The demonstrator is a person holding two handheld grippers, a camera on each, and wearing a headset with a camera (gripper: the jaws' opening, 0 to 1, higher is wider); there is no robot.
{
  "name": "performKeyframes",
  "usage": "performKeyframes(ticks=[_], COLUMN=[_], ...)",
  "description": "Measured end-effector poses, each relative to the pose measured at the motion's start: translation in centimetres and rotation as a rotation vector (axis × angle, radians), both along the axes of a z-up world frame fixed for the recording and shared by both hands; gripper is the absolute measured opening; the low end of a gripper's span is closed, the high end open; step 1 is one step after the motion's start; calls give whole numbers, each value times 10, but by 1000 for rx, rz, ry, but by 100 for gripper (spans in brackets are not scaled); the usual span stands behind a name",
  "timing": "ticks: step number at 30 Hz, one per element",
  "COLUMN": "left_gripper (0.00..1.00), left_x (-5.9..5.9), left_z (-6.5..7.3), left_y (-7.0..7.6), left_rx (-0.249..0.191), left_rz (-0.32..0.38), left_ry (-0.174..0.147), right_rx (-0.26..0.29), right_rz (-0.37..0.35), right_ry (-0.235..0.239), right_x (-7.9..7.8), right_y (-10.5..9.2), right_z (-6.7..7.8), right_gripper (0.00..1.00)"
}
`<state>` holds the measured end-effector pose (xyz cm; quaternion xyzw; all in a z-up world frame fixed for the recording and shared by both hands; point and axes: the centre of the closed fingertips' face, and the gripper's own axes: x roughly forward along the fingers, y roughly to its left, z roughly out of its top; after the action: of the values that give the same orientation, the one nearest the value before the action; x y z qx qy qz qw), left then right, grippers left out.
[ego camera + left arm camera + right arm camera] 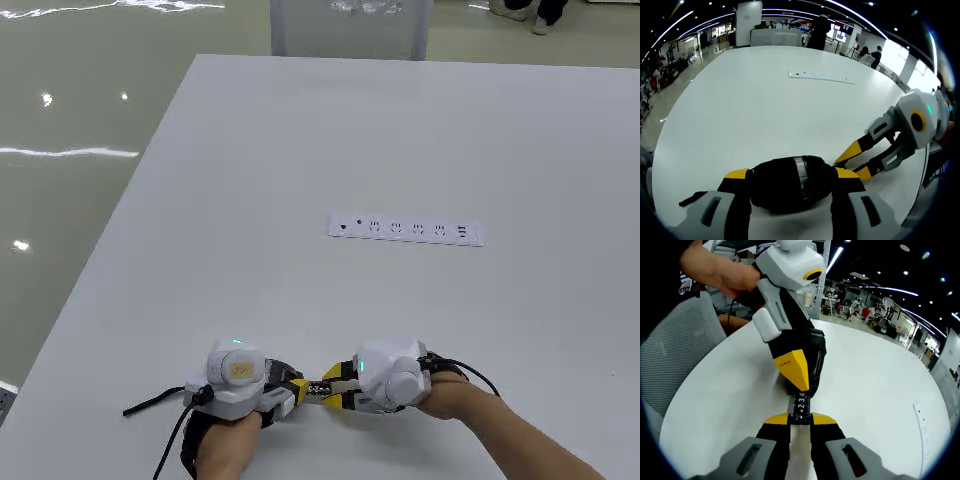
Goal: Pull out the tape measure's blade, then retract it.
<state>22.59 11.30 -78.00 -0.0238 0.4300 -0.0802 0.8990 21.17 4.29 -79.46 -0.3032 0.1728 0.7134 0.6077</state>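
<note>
My left tool is closed around the black tape measure case, 1 jaw on each flank, at the 6 o'clock edge of the surface; right tool pinched tight on the blade, a short length out, digits 2, 3, 4 readable; power strip well apart toward 1 o'clock.

Judgement: case compact, fairly dense, rounded and likely slick, so I hold across its widest part; blade thin, stiff only along its curve, spring-loaded, likely to snap back; grip flat near the tip, pull straight toward 3 o'clock, no twist.
</note>
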Motion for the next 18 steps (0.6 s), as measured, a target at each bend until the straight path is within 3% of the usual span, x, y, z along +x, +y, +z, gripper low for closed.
performKeyframes(ticks=[18], left_gripper=[60], left_x=[1], left_z=[-2], left_y=[-2], left_rx=[-17], left_rz=[-10], left_ry=[6], right_rx=[7], right_rz=[11], right_ry=[-2], right_x=[-3], right_y=[16], right_z=[1], right_gripper=[14])
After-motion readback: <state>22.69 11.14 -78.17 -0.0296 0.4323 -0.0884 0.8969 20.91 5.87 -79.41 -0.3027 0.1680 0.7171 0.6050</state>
